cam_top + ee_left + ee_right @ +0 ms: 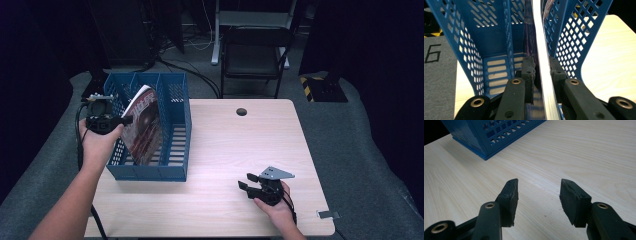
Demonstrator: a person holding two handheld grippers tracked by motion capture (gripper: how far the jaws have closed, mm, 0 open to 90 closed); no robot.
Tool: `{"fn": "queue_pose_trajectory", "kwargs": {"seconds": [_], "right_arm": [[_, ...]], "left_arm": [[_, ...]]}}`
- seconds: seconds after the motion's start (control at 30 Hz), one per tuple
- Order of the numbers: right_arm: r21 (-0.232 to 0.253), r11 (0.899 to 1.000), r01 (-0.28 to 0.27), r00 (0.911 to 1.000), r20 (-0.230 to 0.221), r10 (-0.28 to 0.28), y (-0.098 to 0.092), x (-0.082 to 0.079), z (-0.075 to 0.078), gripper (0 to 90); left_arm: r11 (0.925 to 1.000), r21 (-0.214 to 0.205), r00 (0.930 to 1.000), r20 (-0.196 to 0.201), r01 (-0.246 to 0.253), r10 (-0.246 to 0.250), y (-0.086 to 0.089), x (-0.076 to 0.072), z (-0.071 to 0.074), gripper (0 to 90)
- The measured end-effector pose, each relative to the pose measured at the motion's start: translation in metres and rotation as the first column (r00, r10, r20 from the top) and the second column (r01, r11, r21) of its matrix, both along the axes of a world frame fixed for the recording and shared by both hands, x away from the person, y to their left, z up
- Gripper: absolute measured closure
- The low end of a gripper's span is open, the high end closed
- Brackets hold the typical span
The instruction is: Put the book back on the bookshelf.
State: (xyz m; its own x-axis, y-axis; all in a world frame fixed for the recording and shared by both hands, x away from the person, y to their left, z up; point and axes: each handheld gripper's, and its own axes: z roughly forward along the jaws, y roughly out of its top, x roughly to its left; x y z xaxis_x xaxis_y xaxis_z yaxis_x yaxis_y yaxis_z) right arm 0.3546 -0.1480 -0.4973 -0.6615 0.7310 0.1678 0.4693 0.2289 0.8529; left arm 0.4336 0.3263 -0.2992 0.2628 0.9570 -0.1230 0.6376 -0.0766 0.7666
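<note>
Magazine (143, 126) stands tilted in the blue rack (177, 102), far left; left gripper (541, 71) grasps its edge, while right gripper (539, 195) rests released near right.

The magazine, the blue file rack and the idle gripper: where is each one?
magazine (144, 127), high view, on its cover.
blue file rack (150, 172), high view, on its front wall.
right gripper (539, 195), right gripper view, midway between its open fingertips.

The high view looks down and forward over the whole counter (240, 145). Each gripper view sits close behind its own jaws; all three share the blue file rack (175, 172).
</note>
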Motion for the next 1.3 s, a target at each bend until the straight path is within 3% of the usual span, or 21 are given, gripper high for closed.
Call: {"fn": "queue_pose_trajectory", "kwargs": {"seconds": [0.43,0.6,1.03,1.3], "right_arm": [[-0.001,1.000,0.000,1.0000,-0.002,0.000,0.000,0.000,0.000,48.7],[-0.003,1.000,-0.005,1.0000,0.005,0.005,-0.001,0.001,-0.001,48.6],[0.009,1.000,0.008,0.9999,-0.008,-0.008,0.000,0.000,0.000,48.6],[0.008,1.000,0.011,0.9999,-0.002,-0.011,-0.001,0.000,0.000,48.7]], "left_arm": [[0.9997,0.021,0.9998,-0.016,0.013,-0.013,0.004,-0.003,0.006,82.7],[0.9992,0.040,1.0000,0.004,0.008,-0.009,0.000,-0.004,0.006,83.8],[0.9994,0.017,0.9992,0.024,-0.031,0.031,0.002,0.002,0.008,84.2],[0.9968,-0.001,0.9951,0.059,-0.080,0.080,0.001,0.010,0.011,84.2]]}}
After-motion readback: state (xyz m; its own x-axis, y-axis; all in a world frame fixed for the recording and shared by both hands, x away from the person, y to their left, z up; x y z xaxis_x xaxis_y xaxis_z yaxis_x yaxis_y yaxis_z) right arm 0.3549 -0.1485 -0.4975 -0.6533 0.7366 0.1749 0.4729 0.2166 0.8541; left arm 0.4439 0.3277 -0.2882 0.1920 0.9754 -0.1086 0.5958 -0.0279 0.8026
